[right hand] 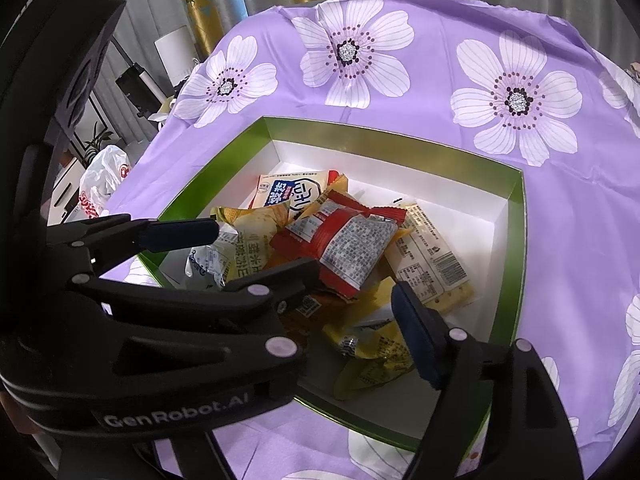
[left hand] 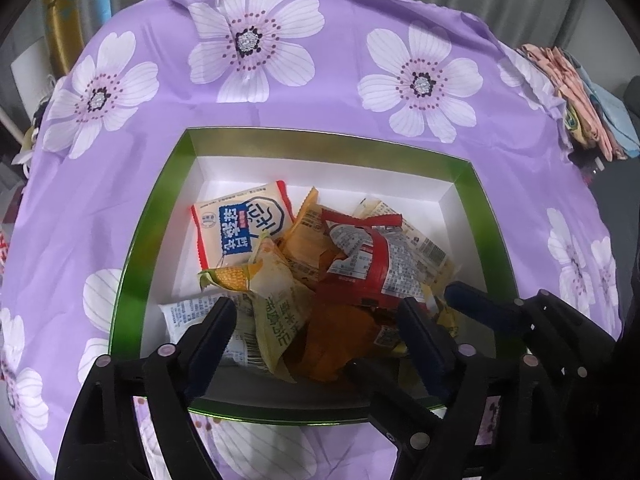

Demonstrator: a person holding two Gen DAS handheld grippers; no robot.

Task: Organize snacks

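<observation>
A green box point(left hand: 132, 264) with a white inside sits on the purple flowered cloth and holds a heap of snack packets. A white and blue packet point(left hand: 240, 224), a red packet point(left hand: 360, 256) and a corn packet point(left hand: 260, 284) lie in it. My left gripper point(left hand: 316, 316) is open over the near side of the heap, empty. The right gripper's finger point(left hand: 476, 300) reaches in beside it. In the right wrist view the box point(right hand: 516, 248) shows the red packet point(right hand: 344, 240) on top. My right gripper point(right hand: 352, 292) is open above the packets, and the left gripper point(right hand: 180, 236) is at the left.
The purple cloth point(left hand: 320, 92) with white flowers covers the table all round the box. Folded cloths point(left hand: 576, 92) lie at the far right edge. A white plastic bag point(right hand: 104, 184) and furniture stand off the table's left side. Curtains hang behind.
</observation>
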